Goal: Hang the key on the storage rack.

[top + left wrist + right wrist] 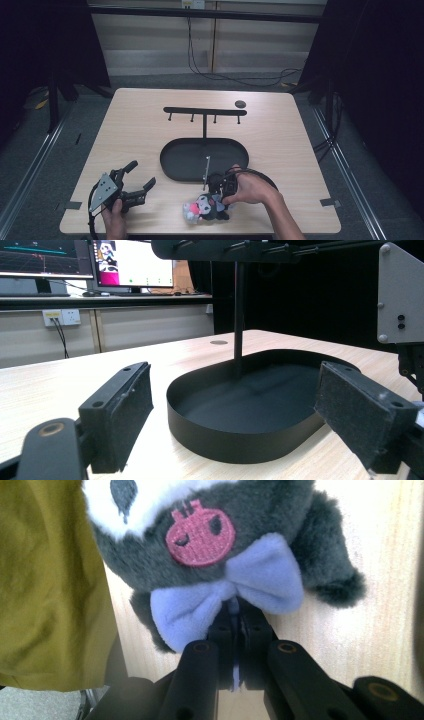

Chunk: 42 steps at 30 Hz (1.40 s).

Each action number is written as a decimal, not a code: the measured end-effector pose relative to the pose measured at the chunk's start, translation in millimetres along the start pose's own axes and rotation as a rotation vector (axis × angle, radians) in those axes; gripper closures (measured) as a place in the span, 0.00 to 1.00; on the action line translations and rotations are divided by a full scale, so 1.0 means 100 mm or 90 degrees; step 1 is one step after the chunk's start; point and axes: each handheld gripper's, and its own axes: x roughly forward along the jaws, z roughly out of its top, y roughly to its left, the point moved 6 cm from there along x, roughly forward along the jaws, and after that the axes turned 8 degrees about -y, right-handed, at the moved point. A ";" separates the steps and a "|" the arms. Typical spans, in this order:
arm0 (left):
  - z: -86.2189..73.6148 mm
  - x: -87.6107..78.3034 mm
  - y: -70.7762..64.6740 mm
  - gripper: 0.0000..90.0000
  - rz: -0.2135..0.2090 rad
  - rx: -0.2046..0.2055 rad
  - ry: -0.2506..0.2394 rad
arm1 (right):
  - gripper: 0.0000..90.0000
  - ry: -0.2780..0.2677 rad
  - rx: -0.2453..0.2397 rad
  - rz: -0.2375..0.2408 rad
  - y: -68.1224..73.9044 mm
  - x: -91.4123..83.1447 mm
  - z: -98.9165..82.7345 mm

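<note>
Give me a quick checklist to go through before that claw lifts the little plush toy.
1. Right claw shut on the plush toy: ok, it pinches the middle of the lilac bow.
2. Grip deep enough to hold: cannot tell, only a bit of bow sits between the pads.
3. Left claw out of the way: ok, open and holding nothing.
4. Black oval tray free to receive things: ok.
5. Hooks on the stand's bar free: ok.
6. Toy resting on the table: ok.

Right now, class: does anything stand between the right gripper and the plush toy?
Nothing visible does. The right gripper has its jaws shut on the plush toy, pinching the middle of its lilac bow.
</note>
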 end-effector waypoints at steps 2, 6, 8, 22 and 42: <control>0.00 0.00 0.00 0.17 0.000 0.000 0.001 | 0.96 0.001 -0.014 -0.006 0.00 0.00 0.00; 0.00 0.00 0.00 0.17 0.000 -0.002 0.000 | 0.97 -0.002 -0.012 -0.016 0.00 -0.01 0.00; 0.00 0.00 0.00 0.17 0.000 -0.002 0.000 | 0.97 -0.008 -0.001 -0.013 -0.01 -0.04 -0.02; 0.00 0.00 0.00 0.17 0.000 0.001 0.000 | 0.97 -0.041 -0.004 -0.023 0.02 -0.34 0.01; 0.00 0.00 0.00 0.17 0.000 0.000 0.000 | 0.97 -0.067 -0.023 -0.049 0.07 -0.68 0.15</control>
